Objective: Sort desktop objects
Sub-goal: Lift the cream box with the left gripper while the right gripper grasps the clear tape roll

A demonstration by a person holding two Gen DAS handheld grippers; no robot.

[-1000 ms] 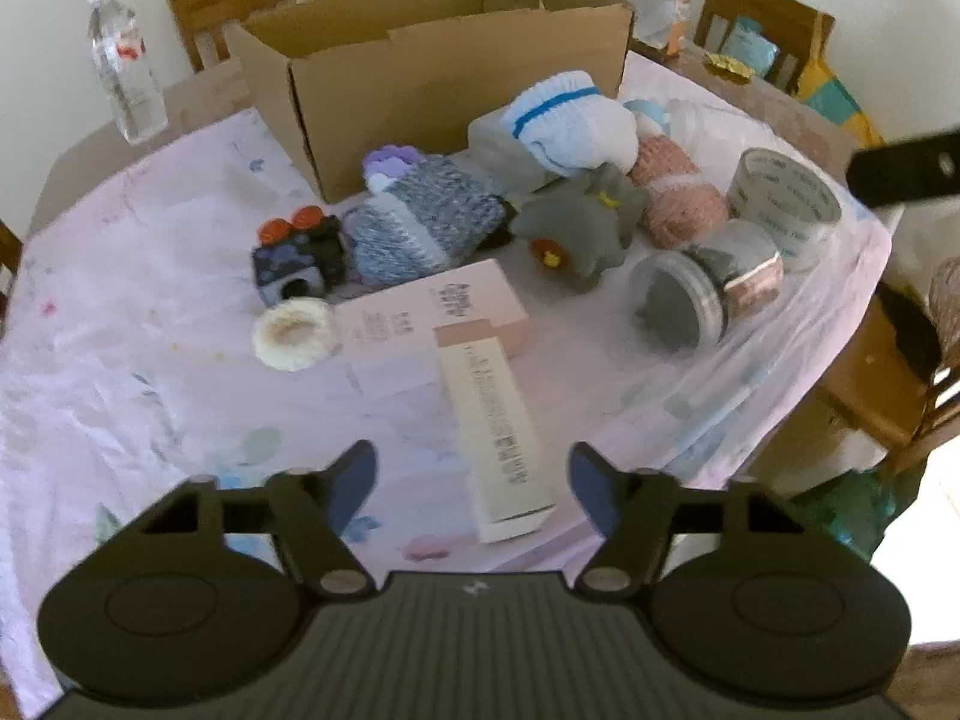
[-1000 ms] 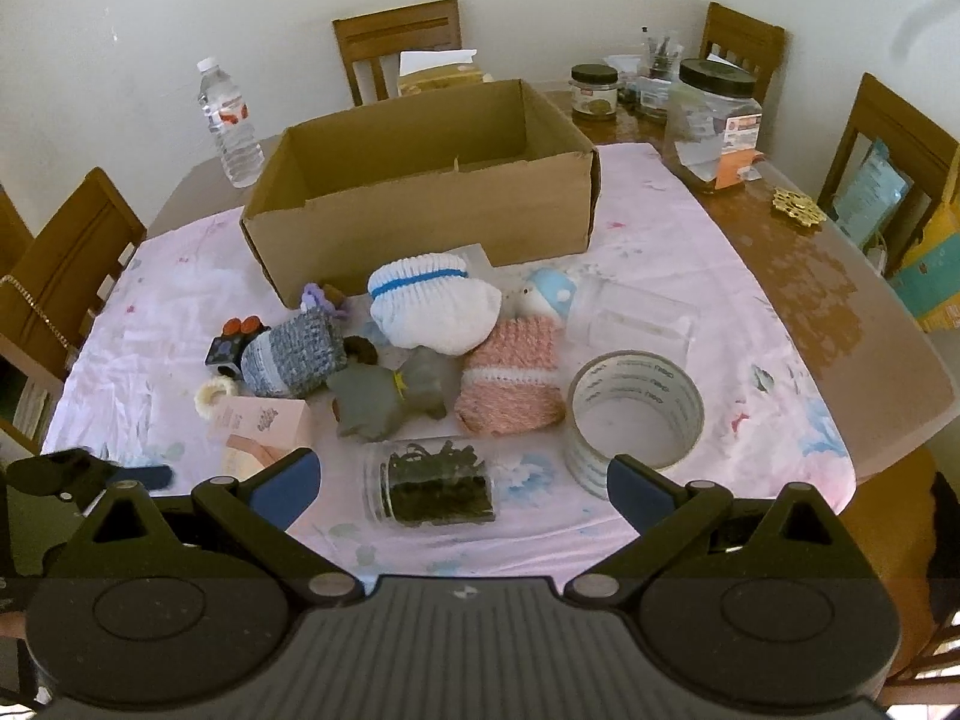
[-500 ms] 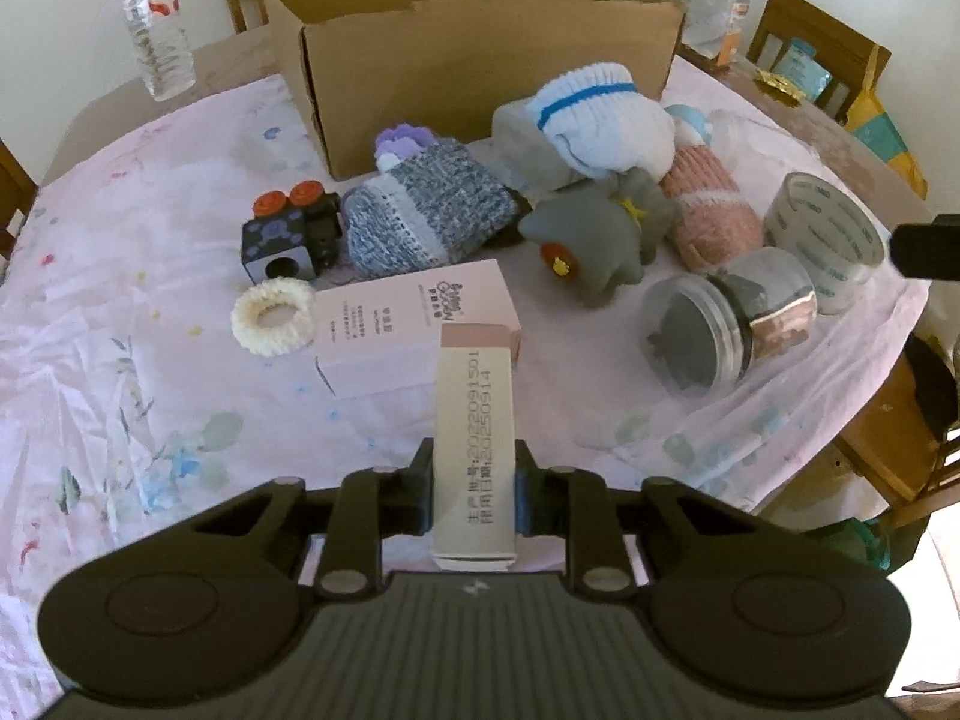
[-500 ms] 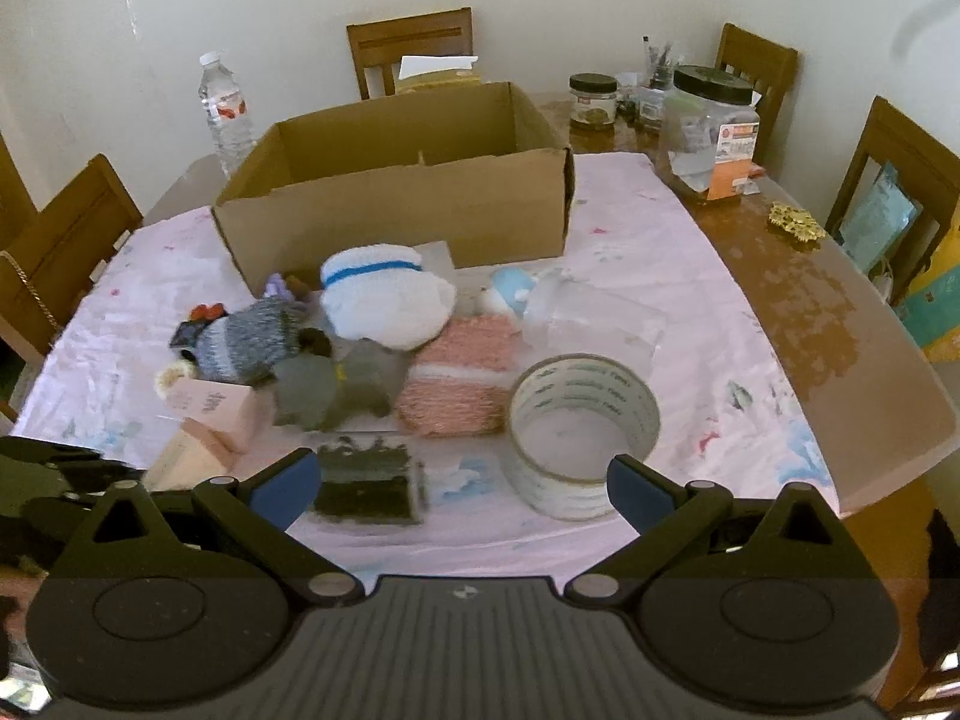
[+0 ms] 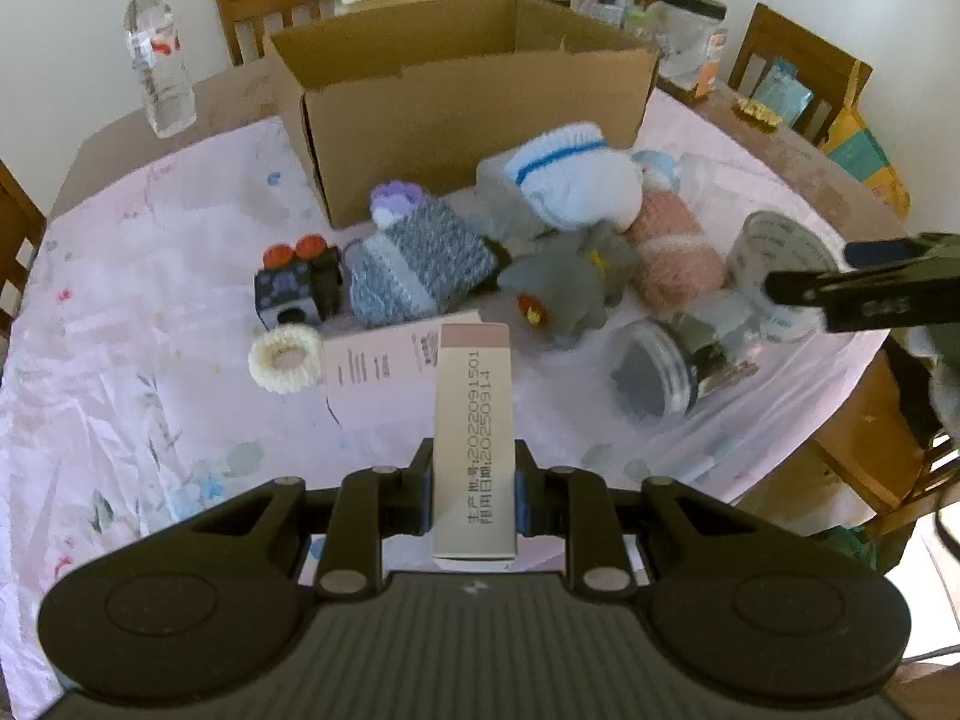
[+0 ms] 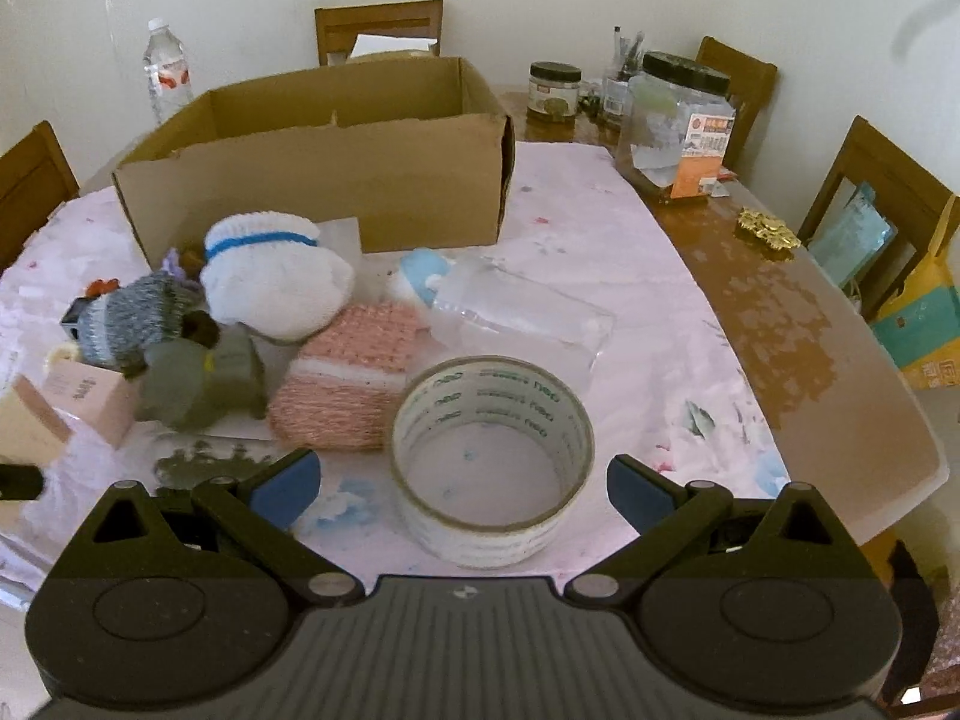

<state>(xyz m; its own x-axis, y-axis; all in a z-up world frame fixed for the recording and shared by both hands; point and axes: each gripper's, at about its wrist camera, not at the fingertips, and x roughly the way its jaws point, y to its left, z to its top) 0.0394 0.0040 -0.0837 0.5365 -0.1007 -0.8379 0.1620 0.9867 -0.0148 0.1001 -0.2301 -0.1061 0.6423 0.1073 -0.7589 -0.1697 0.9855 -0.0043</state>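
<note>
We take the open cardboard box [image 5: 468, 90] as our landmark, standing at the far middle of the bench [image 5: 150, 276] on its pale floral cloth.

The left gripper [image 5: 471, 495] has its jaws clamped on a tall narrow carton [image 5: 474, 432] with a printed date code running along its face. We hold it near its lower end, well in front of the box, and its pinkish top end rises over the flat pink carton [image 5: 384, 360] that lies on the cloth behind it.

The right gripper [image 6: 465, 483] has its jaws spread wide with nothing pressed between them. Between them, though untouched by either pad, the roll of clear tape [image 6: 492, 456] stands on the cloth, in front of the box and toward its right end. In the left wrist view this gripper shows only as a dark bar coming in from the right edge.

Between the tape and the box lies the clutter of things to sort. A white knitted piece with a blue stripe [image 6: 270, 276] sits just in front of the box wall, and a pink knitted piece [image 6: 354, 372] lies nearer to us beside the tape. A grey knitted piece [image 5: 420, 264] and a grey soft toy [image 5: 558, 288] are left of those. A clear jar on its side [image 5: 666, 366] lies in front of the toy (its contents are too dark for us to tell). Further left of the grey knit are a small black cube with orange buttons [image 5: 297, 288] and a cream scrunchie [image 5: 285, 357].

A water bottle [image 5: 159, 66] stands left of the box, beyond the cloth.
</note>
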